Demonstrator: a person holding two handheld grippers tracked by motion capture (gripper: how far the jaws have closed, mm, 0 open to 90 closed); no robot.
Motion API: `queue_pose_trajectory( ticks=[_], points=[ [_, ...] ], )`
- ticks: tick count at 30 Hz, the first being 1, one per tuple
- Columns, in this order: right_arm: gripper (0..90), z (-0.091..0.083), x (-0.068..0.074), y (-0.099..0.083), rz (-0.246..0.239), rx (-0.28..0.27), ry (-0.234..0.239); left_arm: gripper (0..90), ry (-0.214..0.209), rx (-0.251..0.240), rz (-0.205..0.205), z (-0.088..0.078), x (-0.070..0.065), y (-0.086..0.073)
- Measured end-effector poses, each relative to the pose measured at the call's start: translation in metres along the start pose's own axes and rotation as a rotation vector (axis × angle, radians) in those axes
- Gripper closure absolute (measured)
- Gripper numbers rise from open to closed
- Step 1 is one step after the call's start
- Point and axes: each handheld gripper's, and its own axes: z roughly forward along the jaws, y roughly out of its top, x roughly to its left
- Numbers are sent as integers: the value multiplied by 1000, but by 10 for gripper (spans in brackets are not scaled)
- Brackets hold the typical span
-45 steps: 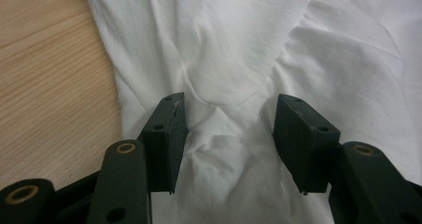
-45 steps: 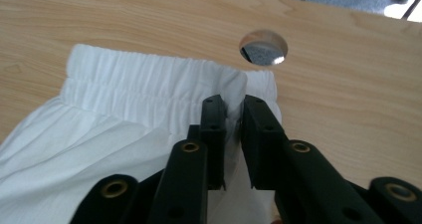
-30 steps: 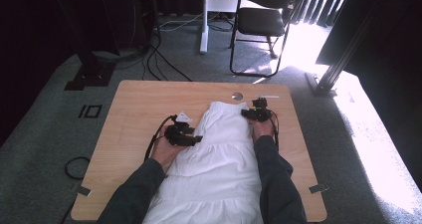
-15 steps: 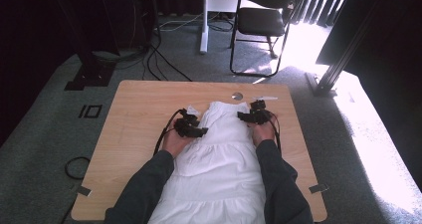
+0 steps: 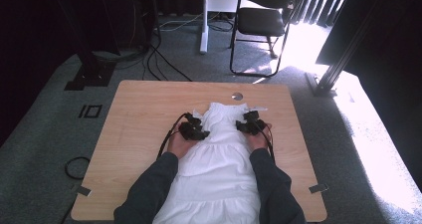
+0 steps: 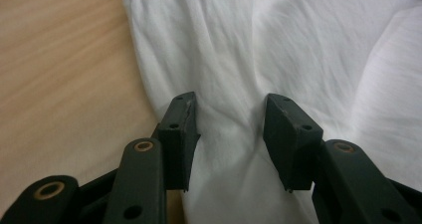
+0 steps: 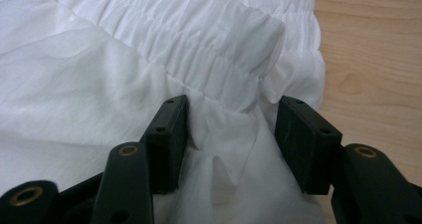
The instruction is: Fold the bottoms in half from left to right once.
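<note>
A white dress [image 5: 219,169] lies flat on the wooden table [image 5: 139,114], its gathered top away from the person. My left gripper [image 5: 203,133] rests on the dress's left edge at the waist. In the left gripper view its jaws [image 6: 229,104] stand apart on the cloth [image 6: 234,45], and a soft fold rises between them. My right gripper [image 5: 242,126] sits on the right edge below the elastic band [image 7: 209,45]. Puckered cloth lies between its jaws [image 7: 231,107], which are also apart. Both pairs of jaws have just been closing.
A round hole [image 5: 237,96] is set in the table beyond the dress top. A black chair [image 5: 263,20] and a white post [image 5: 204,20] stand on the carpet behind the table. Cables [image 5: 164,69] trail over the floor at the back left.
The left gripper slid right onto the dress's left edge. The right gripper came back toward the person along the right edge. Both sank onto the cloth.
</note>
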Motion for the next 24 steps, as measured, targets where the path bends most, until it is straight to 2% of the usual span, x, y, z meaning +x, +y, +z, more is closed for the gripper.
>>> queue_pose_trajectory(
  ticks=[3,7,15,18,20,24],
  points=[
    [465,-5,11,-8,-36,-11,10,582,-32,-6,-15,-10,0,-13],
    [465,-13,20,-17,-55,-16,35,582,-59,-32,-33,-22,-1,-30],
    [465,-22,35,-28,-86,-13,70,581,-48,-54,-24,-38,-17,-54],
    [464,-25,38,-31,-94,-15,82,581,-54,-50,-31,-43,-23,-61],
    [464,-26,40,-33,-102,-19,89,579,-65,-39,-17,-46,-26,-63],
    [464,-27,40,-33,-102,-18,98,564,-69,1,-12,-47,-28,-59]
  ],
)
